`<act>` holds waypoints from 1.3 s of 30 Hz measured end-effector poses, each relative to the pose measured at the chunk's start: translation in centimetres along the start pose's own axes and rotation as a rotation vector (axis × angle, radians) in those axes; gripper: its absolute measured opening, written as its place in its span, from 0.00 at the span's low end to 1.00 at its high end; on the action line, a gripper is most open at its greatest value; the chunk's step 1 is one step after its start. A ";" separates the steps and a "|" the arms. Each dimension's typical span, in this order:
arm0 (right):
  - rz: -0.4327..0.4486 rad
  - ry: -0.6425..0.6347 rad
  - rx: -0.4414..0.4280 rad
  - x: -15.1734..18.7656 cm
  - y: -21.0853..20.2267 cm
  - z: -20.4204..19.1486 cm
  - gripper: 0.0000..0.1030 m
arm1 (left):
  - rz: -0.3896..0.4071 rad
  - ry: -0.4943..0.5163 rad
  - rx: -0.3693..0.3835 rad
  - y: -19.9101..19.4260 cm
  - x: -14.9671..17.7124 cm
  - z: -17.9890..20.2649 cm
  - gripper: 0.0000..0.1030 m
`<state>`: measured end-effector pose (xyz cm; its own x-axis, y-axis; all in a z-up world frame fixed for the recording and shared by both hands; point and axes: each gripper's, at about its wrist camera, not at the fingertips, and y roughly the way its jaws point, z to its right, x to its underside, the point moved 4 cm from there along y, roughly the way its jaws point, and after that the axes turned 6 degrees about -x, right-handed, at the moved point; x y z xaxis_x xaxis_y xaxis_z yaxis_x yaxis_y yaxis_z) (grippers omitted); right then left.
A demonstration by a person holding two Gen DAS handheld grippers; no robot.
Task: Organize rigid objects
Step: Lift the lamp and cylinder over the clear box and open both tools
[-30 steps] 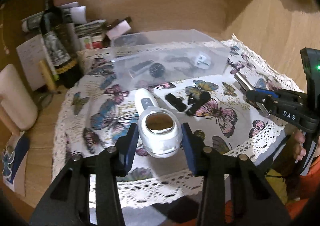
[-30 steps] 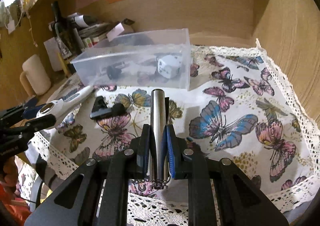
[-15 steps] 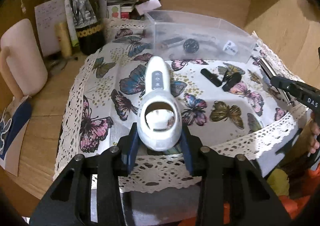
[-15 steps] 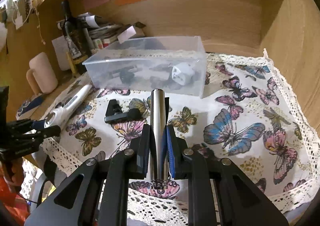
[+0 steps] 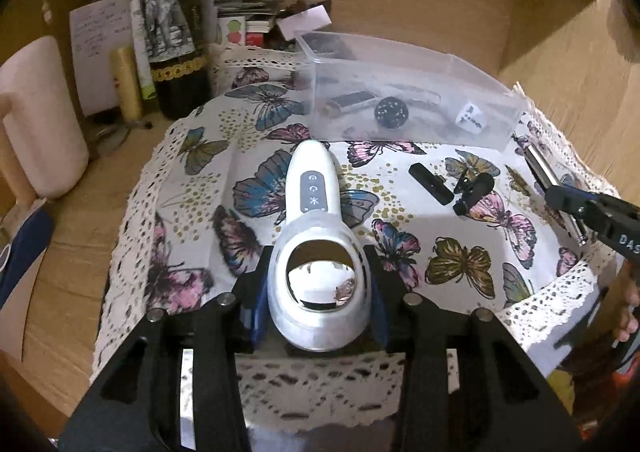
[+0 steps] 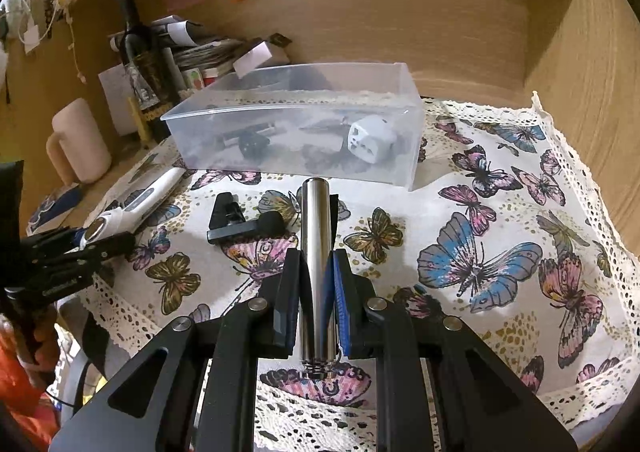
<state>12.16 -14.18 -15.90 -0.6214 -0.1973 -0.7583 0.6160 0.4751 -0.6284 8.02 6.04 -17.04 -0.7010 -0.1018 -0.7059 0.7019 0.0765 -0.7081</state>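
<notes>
White handheld device (image 5: 316, 252) sits pinched in your left gripper (image 5: 318, 292), in front of the clear bin (image 6: 296, 132); your right gripper (image 6: 316, 284) clamps the steel cylinder (image 6: 315, 252), also in front of that bin.

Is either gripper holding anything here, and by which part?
Left gripper: the white handheld device, clamped at its wide ring-shaped head. Right gripper: the metal cylinder, jaws on its lower half, near the threaded end.

wine bottle (image 5: 170, 24), pink mug (image 5: 36, 120), butterfly tablecloth (image 6: 500, 220)
</notes>
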 end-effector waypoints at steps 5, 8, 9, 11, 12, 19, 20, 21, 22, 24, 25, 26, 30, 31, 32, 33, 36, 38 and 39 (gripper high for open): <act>0.022 -0.008 0.002 -0.5 -0.6 -0.2 0.14 | 0.039 0.016 -0.005 -2.3 -0.3 -0.2 0.40; 0.042 -0.011 0.003 -0.9 -1.1 -0.3 0.14 | 0.067 0.044 -0.005 -3.5 -0.9 0.3 0.40; 0.048 -0.011 0.004 -1.0 -1.3 -0.3 0.14 | 0.075 0.051 -0.001 -3.8 -1.1 0.5 0.40; 0.064 -0.011 0.004 -1.3 -1.8 -0.3 0.14 | 0.092 0.069 0.008 -4.5 -1.8 0.9 0.40; 0.072 -0.012 0.005 -1.5 -1.9 -0.3 0.14 | 0.101 0.076 0.010 -4.7 -2.1 1.1 0.39; 0.141 -0.020 -0.001 -3.6 -3.8 -0.3 0.14 | 0.153 0.114 0.077 -6.8 -4.5 3.0 0.39; 0.155 -0.027 0.006 -4.0 -4.2 -0.4 0.14 | 0.165 0.121 0.077 -7.1 -4.9 3.3 0.39; 0.165 -0.031 0.010 -4.3 -4.4 -0.4 0.14 | 0.175 0.128 0.079 -7.4 -5.3 3.7 0.39; 0.172 -0.032 0.011 -4.6 -4.6 -0.5 0.14 | 0.185 0.131 0.083 -7.7 -5.7 4.0 0.39; 0.191 -0.033 0.001 -5.4 -5.1 -0.5 0.14 | 0.199 0.137 0.089 -8.0 -6.5 4.4 0.39; 0.201 -0.038 0.006 -5.8 -5.3 -0.6 0.14 | 0.210 0.138 0.092 -8.3 -7.0 4.6 0.39; 0.211 -0.045 0.011 -6.1 -5.6 -0.6 0.14 | 0.223 0.143 0.095 -8.5 -7.5 4.8 0.39; 0.249 -0.068 0.014 -7.8 -6.5 -0.8 0.14 | 0.281 0.152 0.094 -9.4 -9.7 5.5 0.39; 0.257 -0.076 0.017 -8.2 -6.6 -0.8 0.14 | 0.291 0.153 0.095 -9.6 -10.2 5.6 0.39; 0.266 -0.084 0.022 -8.7 -6.7 -0.8 0.14 | 0.302 0.150 0.097 -9.7 -10.9 5.6 0.39; 0.273 -0.092 0.024 -9.1 -6.8 -0.8 0.14 | 0.310 0.149 0.098 -9.7 -11.5 5.6 0.39; 0.285 -0.107 0.029 -10.5 -6.5 -0.9 0.14 | 0.336 0.146 0.095 -9.6 -13.3 5.6 0.39; 0.288 -0.113 0.031 -11.5 -6.1 -0.8 0.14 | 0.341 0.143 0.097 -9.1 -14.4 5.7 0.39; 0.287 -0.116 0.031 -12.0 -5.8 -0.8 0.14 | 0.340 0.143 0.100 -8.8 -14.9 5.8 0.39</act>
<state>15.64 -13.86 -3.06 -0.3619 -0.1563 -0.9190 0.7741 0.4990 -0.3897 12.99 1.18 -0.24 -0.4318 0.0526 -0.9004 0.9012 -0.0156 -0.4331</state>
